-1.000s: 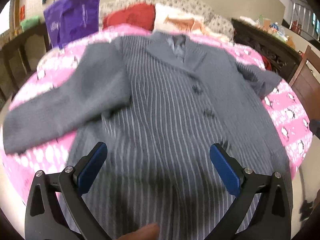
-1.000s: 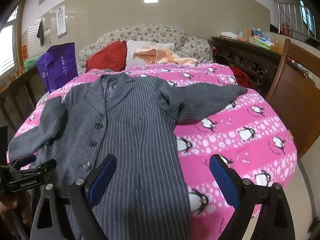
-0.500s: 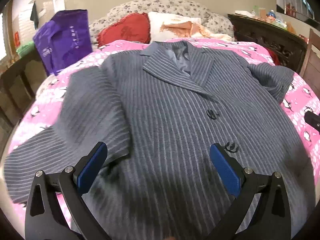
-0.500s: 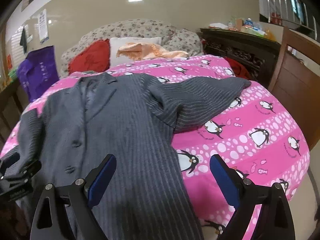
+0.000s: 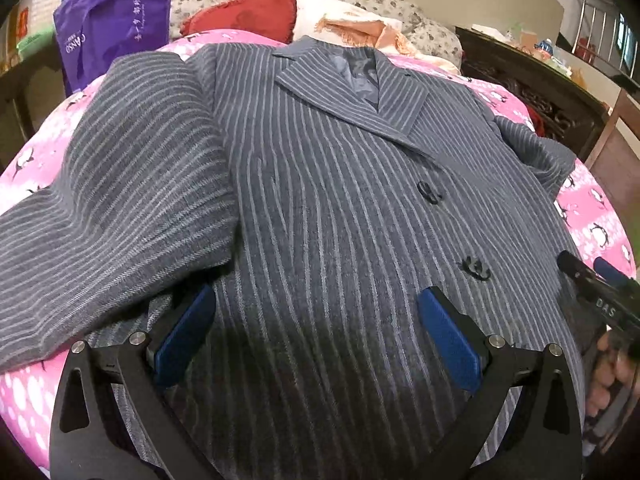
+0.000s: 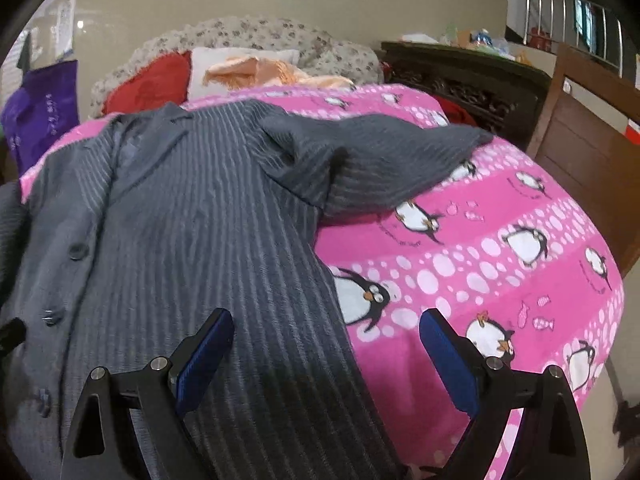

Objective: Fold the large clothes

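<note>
A home living room: floral sofa (image 6: 240, 36) with cushions (image 6: 148, 84), carved wooden cabinet (image 6: 460, 80).

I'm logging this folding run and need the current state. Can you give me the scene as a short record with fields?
garment: grey pinstriped wool jacket, front up, buttoned, spread flat, not yet folded
surface: pink penguin-print blanket
sleeves: both spread outward; one sleeve beside the left gripper, the other sleeve ahead of the right gripper
left gripper: open, low over the jacket's lower front, holding nothing
right gripper: open, over the jacket's side edge, holding nothing
background: purple bag, red cushion
</note>
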`<control>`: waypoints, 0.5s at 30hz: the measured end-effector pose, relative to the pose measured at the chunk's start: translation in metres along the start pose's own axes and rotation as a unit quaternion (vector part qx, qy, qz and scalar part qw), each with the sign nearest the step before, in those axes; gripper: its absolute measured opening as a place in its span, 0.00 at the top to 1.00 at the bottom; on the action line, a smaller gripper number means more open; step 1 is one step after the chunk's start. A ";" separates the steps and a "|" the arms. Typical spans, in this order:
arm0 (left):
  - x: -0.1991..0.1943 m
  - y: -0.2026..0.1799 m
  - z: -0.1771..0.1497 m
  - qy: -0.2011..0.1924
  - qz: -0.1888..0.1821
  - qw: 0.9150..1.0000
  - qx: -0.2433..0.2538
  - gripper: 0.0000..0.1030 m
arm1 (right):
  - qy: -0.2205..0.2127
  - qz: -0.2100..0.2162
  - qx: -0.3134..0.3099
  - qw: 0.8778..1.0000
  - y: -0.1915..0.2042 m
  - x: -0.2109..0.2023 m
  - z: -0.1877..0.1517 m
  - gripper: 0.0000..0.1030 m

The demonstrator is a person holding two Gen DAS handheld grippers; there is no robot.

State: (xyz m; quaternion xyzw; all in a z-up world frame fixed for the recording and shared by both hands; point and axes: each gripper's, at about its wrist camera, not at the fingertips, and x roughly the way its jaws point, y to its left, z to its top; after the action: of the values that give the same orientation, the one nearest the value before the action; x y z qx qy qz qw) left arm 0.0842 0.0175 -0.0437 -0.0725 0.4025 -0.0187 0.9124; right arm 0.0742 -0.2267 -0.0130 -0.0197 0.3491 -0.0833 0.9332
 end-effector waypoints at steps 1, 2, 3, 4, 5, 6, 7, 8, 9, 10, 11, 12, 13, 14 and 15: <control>0.000 -0.001 -0.001 0.001 -0.001 1.000 0.003 0.00 | 0.005 0.003 0.004 1.000 -0.003 0.002 0.000 0.10; 0.000 -0.002 -0.001 0.002 -0.001 1.000 0.005 0.00 | 0.009 0.006 0.008 1.000 -0.005 0.004 0.000 0.10; 0.001 -0.003 -0.001 0.003 -0.002 1.000 0.007 0.00 | 0.013 0.005 0.011 1.000 -0.007 0.006 0.000 0.10; 0.001 -0.003 -0.002 0.003 -0.003 1.000 0.008 0.00 | 0.019 0.005 0.015 1.000 -0.008 0.008 -0.001 0.10; 0.001 -0.003 -0.002 0.003 -0.004 1.000 0.008 0.00 | 0.022 0.008 0.017 1.000 -0.009 0.010 -0.001 0.10; 0.001 -0.003 -0.002 0.002 -0.007 1.000 0.008 0.00 | 0.026 0.009 0.019 0.999 -0.010 0.011 -0.001 0.10; 0.000 -0.003 -0.003 0.002 -0.009 1.000 0.007 0.00 | 0.029 0.006 0.020 0.999 -0.010 0.012 -0.001 0.10; 0.000 -0.003 -0.003 0.002 -0.010 1.000 0.007 0.00 | 0.030 0.004 0.019 0.999 -0.009 0.013 -0.002 0.10; 0.000 -0.002 -0.003 0.002 -0.010 1.000 0.007 0.00 | 0.030 0.003 0.017 0.999 -0.009 0.012 -0.002 0.10; -0.001 -0.003 -0.004 0.001 -0.010 1.000 0.008 0.00 | 0.030 0.000 0.016 0.999 -0.007 0.013 -0.002 0.10; -0.001 -0.003 -0.003 0.000 -0.008 1.000 0.009 0.00 | 0.030 -0.003 0.013 0.999 -0.006 0.013 -0.002 0.10; -0.001 -0.004 -0.004 0.000 -0.005 1.000 0.012 0.00 | 0.029 -0.006 0.010 0.999 -0.005 0.012 -0.003 0.10; -0.001 -0.005 -0.004 0.001 0.000 1.000 0.016 0.00 | 0.029 -0.010 0.008 0.999 -0.004 0.012 -0.003 0.10; -0.001 -0.006 -0.005 0.003 0.004 1.000 0.020 0.00 | 0.029 -0.013 0.005 0.999 -0.003 0.012 -0.003 0.10; -0.002 -0.006 -0.005 0.001 0.004 1.000 0.021 0.00 | 0.028 -0.016 0.003 0.999 -0.002 0.012 -0.003 0.10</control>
State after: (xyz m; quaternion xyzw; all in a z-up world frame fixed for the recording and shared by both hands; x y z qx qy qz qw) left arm 0.0794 0.0106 -0.0450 -0.0520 0.4036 -0.0234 0.9132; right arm 0.0807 -0.2305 -0.0226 -0.0205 0.3742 -0.0995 0.9217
